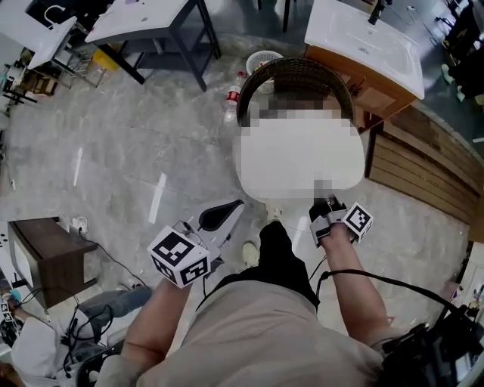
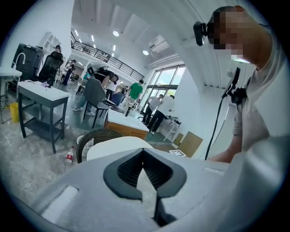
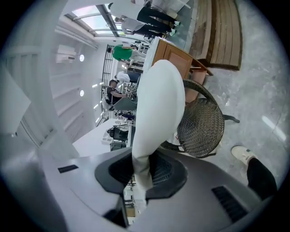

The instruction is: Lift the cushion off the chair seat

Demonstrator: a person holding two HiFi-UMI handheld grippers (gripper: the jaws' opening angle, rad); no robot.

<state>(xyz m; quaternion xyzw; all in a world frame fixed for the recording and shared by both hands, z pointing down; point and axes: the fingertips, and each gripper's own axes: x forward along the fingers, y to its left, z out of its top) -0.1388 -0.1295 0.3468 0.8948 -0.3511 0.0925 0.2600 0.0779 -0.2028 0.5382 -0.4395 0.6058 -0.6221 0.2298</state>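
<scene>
Open marbled floor (image 1: 128, 159) spreads to the left of the wicker chair (image 1: 295, 75), as far as a dark-legged desk (image 1: 144, 19) at the far side and a small dark side table (image 1: 45, 249) near the person's left. To the right the room is tighter: a wooden cabinet with a white top (image 1: 363, 41) stands just beside the chair, and slatted wooden boards (image 1: 423, 174) lie along the floor there. A plastic bottle (image 1: 232, 98) lies on the floor beside the chair.

A white basket (image 1: 262, 60) sits behind the chair; its contents cannot be made out.

The white cushion (image 1: 299, 159) hangs above the chair, clear of the seat. The right tool (image 1: 325, 205) grips its near edge; in the right gripper view the pads pinch the cushion's (image 3: 158, 99) narrowed rim, with the chair (image 3: 201, 124) below and behind.

The left tool (image 1: 231, 212) is held out from a bent forearm, just beside the cushion's near left corner. In the left gripper view its jaws meet at the tips with nothing visible between them.
</scene>
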